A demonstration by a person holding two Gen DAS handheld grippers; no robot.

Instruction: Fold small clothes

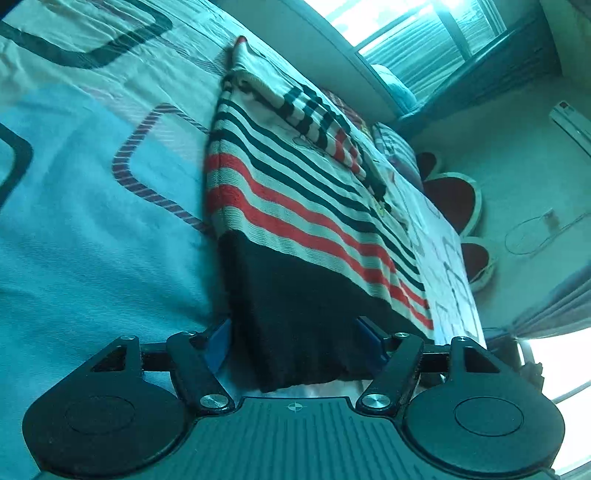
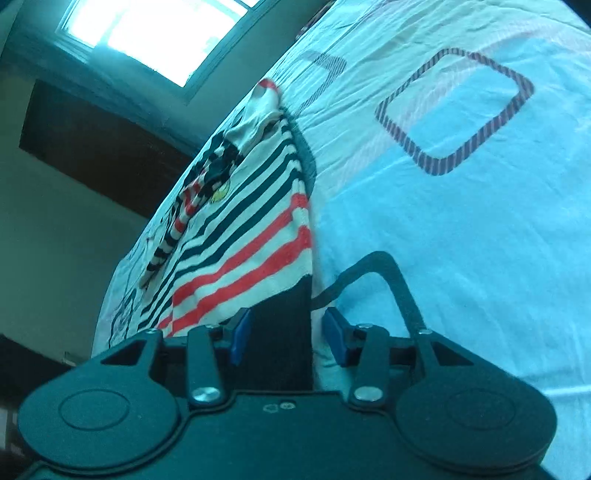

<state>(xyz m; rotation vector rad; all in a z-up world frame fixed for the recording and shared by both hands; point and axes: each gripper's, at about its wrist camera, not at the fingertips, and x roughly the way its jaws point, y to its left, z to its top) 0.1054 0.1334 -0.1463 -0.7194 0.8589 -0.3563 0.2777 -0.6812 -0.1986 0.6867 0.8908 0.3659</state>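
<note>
A: What does the left wrist view show, going from its left side?

B: The bed sheet [image 1: 74, 221], pale blue with dark rounded squares, fills the left half; the striped sweater [image 1: 295, 206] lies on it through the centre, white with navy and red stripes and a black hem band at the bottom; a sleeve is folded across its upper part; at far right, red heart-shaped cushions [image 1: 454, 199] lean by the wall, and a window [image 1: 413, 33] glows at upper right.

A: And the left gripper [image 1: 299, 343]?

B: Spread wide; its blue pads [image 1: 218, 347] stand on either side of the black hem, which lies between them, not pinched.

A: The right wrist view?

B: A window [image 2: 155, 33] at upper left; the same sweater [image 2: 240, 236] runs up the centre-left, its edge along the bed sheet [image 2: 461, 240], which fills the right.

A: The right gripper [image 2: 284, 334]?

B: Also spread; the black hem sits in the gap, touching the left pad [image 2: 238, 336], apart from the right one.
</note>
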